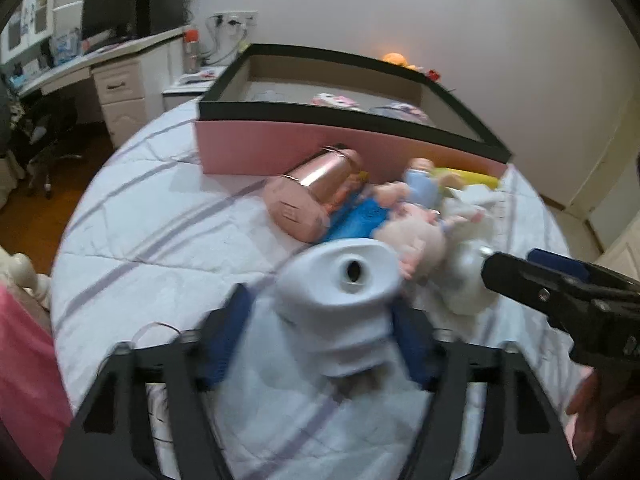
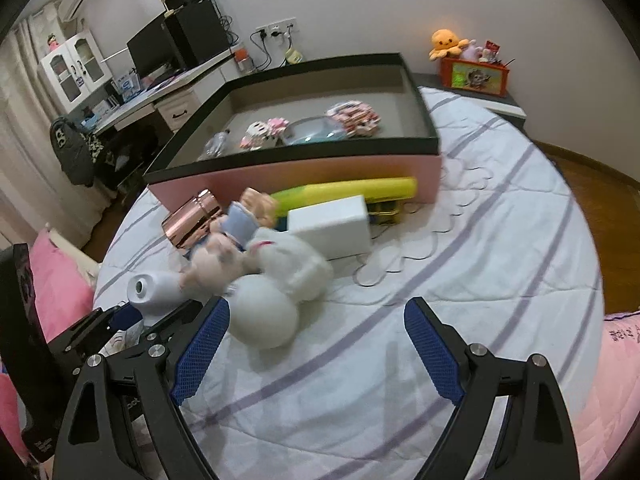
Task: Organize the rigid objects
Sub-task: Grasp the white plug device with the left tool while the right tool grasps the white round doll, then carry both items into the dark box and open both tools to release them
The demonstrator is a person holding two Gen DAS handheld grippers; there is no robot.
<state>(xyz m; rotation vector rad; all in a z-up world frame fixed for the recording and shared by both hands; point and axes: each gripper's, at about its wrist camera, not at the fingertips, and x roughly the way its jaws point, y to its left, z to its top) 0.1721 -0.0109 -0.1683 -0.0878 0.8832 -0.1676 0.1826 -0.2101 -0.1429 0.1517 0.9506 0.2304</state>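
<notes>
Left gripper (image 1: 320,344) closing in on the white sprayer (image 1: 344,304); pick step, not yet a sure grip.

Sprayer lies on the bed (image 1: 160,248), nozzle end toward the camera, body between the 2 blue pads (image 1: 224,340); blur hides whether they press, so no firm hold judged yet. Right gripper (image 2: 316,344): jaws wide, nothing between them, left pad beside the white ball (image 2: 264,316). Other rigid items, i.e. copper cup (image 1: 316,184), white box (image 2: 332,228), yellow case (image 2: 352,192), sit w/ plush toys (image 2: 248,256) in front of the pink bin (image 1: 304,148). Next: squeeze firm, lift, carry over the bin's black rim, release inside.
</notes>
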